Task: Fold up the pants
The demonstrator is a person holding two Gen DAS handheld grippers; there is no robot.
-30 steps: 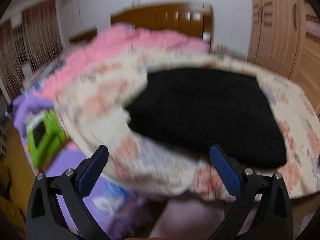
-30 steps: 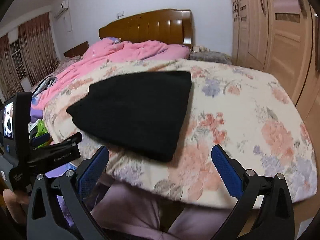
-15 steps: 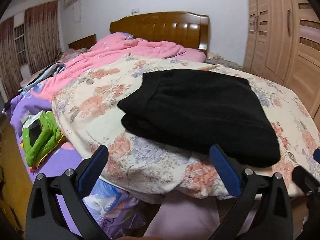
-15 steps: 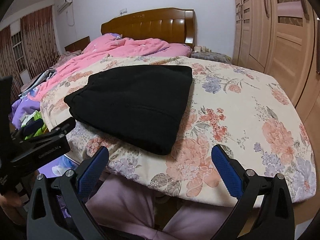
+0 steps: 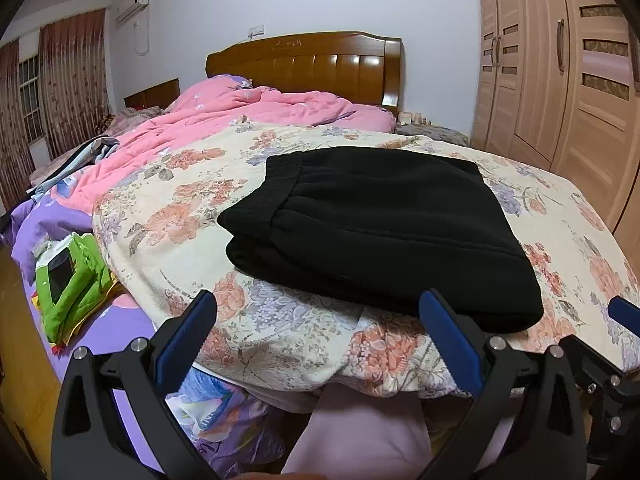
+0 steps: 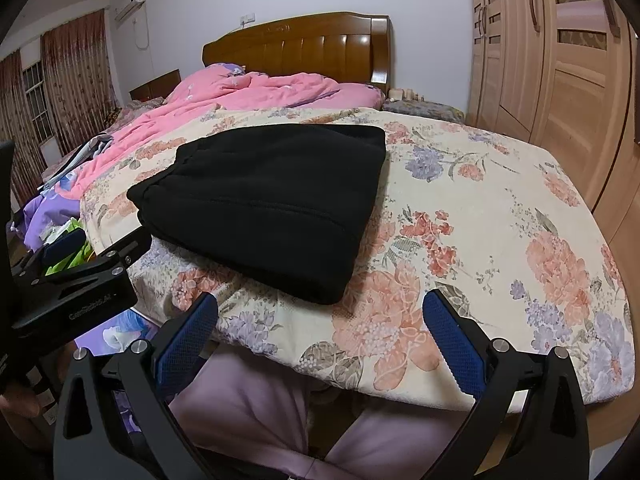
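Black pants (image 5: pixel 376 232) (image 6: pixel 272 200) lie folded into a thick rectangle on the floral quilt (image 5: pixel 172 216) (image 6: pixel 480 216), waistband toward the left. My left gripper (image 5: pixel 320 340) hangs open in front of the bed's near edge, short of the pants, with nothing between its blue pads. My right gripper (image 6: pixel 320 336) is open too, at the same edge, just right of the pants' near corner. The left gripper's black body (image 6: pixel 76 280) shows at the left of the right wrist view.
A pink duvet (image 5: pixel 248 112) is bunched toward the wooden headboard (image 5: pixel 304 64). Green fabric (image 5: pixel 68 280) and purple bedding (image 5: pixel 120 320) lie at the left. Wardrobe doors (image 5: pixel 560 80) stand on the right. A person's lilac-clad legs (image 6: pixel 248 420) are below the grippers.
Both grippers have drawn back and lowered a little from the bed, staying open. The left view has swung right and steadied. The pants have not moved.
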